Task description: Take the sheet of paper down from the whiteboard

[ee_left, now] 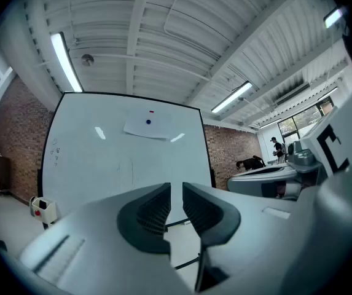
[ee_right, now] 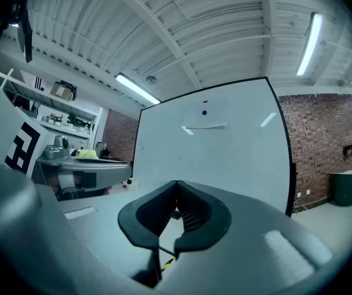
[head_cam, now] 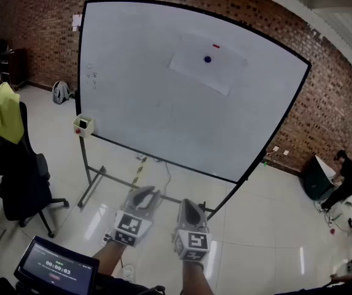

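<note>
- The sheet [head_cam: 205, 65] is seen high on the whiteboard [head_cam: 157, 112], right of centre, pinned under a blue magnet [head_cam: 207, 59]; a small red mark [head_cam: 216, 46] sits just above it.
- Both grippers are held low and level, well short of the board, side by side.
- The left gripper [head_cam: 145, 195] is shown with its fingers a narrow slit apart, nothing between them; the right gripper [head_cam: 188, 205] has its fingers closed together, empty.
- Nothing has been taken down yet: the sheet is untouched and the reach is still to be made.
- Risk one: if the sheet is pulled while the magnet is left on, a tear at the pin is likely.
- Risk two: the paper lies flush on the board, so an edge may be missed by fingers this nearly closed, and the sheet only creased.
- Risk three: a freed magnet could be dropped to the floor, or the sheet could slide off once unpinned.
- The sheet's long axis is judged to run across the board, landscape; in the head view it slopes down to the right, while the gripper views show it close to level.
</note>
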